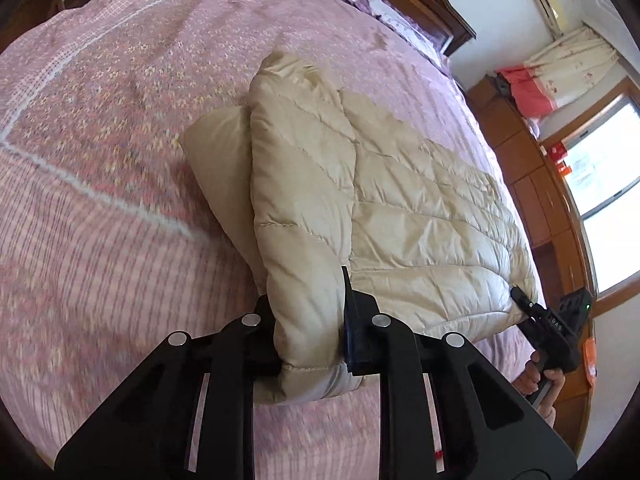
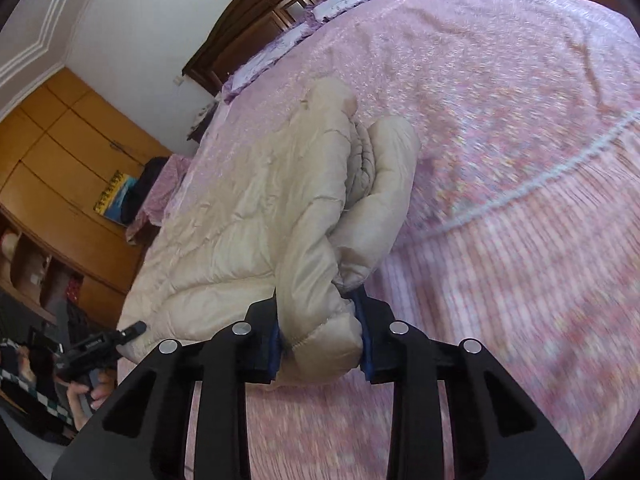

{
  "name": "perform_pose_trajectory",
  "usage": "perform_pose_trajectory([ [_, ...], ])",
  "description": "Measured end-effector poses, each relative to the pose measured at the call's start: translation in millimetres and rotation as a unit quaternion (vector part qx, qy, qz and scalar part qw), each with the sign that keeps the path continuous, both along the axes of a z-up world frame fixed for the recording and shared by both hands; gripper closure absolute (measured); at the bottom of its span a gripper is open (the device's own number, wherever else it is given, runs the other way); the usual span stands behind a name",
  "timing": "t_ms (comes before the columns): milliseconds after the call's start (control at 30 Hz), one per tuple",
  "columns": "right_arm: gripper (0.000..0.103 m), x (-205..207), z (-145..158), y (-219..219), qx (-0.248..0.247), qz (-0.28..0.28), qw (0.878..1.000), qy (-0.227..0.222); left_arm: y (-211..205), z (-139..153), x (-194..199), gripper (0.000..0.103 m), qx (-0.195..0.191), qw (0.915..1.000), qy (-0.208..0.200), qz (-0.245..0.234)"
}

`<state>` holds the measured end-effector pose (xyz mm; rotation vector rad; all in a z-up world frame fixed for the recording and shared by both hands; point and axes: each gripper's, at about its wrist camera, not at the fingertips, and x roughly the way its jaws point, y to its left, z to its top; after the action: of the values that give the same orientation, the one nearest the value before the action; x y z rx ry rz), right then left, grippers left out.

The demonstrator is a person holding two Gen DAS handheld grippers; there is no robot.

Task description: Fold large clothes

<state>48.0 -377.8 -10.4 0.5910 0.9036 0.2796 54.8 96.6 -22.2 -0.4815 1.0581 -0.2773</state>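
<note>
Item under handling: a cream quilted padded jacket point(image 1: 400, 200), lying on a bed covered with a pink floral-and-striped bedspread point(image 1: 100, 140). The garment lies partly folded, a puffy sleeve point(image 1: 218, 148) showing beside the main body on its left side in the left wrist view.

Left gripper point(image 1: 308, 336): black two-finger tool, jaws clamped on the near hem corner of the jacket; padded fabric bulges between the fingers and hangs over below them.

Right gripper point(image 2: 320, 344): black two-finger tool with blue pads point(image 2: 366, 344), jaws likewise clamped on a thick bunched fold of the jacket's near edge. In the left wrist view this same gripper appears at the garment's far corner, a hand point(image 1: 540, 380) around its grip.

Surroundings: dark wooden headboard point(image 2: 240, 20) at the bed's far end, pale lilac pillows point(image 2: 280, 48) beneath it, orange-brown wooden wardrobe point(image 2: 60, 128) along the wall, bright window point(image 1: 608, 184) with a floral curtain point(image 1: 576, 68).
</note>
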Motion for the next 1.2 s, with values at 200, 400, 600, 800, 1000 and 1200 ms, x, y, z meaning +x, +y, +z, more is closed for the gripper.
perform_pose_trajectory([
  [200,0.073,-41,-2,-14,-0.005,-0.006,1.0,0.013,-6,-3,-44,0.083,0.007,0.9997,0.015,-0.017],
  [400,0.063,-48,-25,-18,-0.008,-0.021,0.999,0.03,-14,-17,-63,0.064,0.057,0.9981,0.011,-0.019],
  [600,0.03,-57,-28,-25,-0.037,-0.043,0.998,0.028,-9,1,-76,0.042,0.102,0.9947,-0.011,0.003],
  [800,0.018,-66,-26,-45,-0.019,-0.064,0.998,0.009,-5,42,-96,0.04,0.142,0.9885,-0.05,0.011],
  [1000,0.016,-50,-39,-49,0.046,-0.055,0.997,0.029,-34,68,-86,0.036,0.141,0.9857,-0.087,-0.033],
  [1200,0.015,-41,-42,-36,0.016,-0.035,0.998,0.046,-93,51,-56,0.036,0.125,0.9855,-0.069,-0.092],
])
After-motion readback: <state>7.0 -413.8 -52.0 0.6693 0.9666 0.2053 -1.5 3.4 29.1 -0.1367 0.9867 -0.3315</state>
